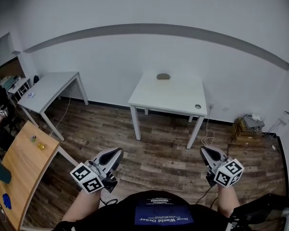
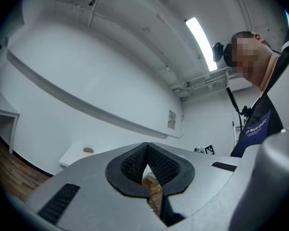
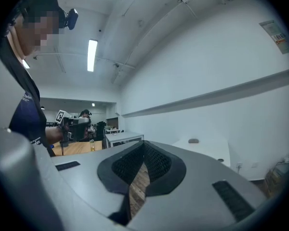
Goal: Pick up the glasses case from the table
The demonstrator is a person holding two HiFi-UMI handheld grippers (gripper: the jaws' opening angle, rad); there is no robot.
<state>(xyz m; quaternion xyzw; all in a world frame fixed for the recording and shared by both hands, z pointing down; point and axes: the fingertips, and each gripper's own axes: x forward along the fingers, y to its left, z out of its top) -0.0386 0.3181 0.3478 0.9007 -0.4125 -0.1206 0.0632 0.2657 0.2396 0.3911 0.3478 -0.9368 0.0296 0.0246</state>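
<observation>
Looking ahead of both jaws, I am seeing the case lying at the far edge of the white table, well apart from either gripper. The left gripper is pointing toward that table with its jaws pressed together and nothing between them; through its own camera the case is sitting off to the left of the jaws. The right gripper is likewise showing its jaws together and empty, with the case sitting to their right. Wooden floor is showing beneath both.
</observation>
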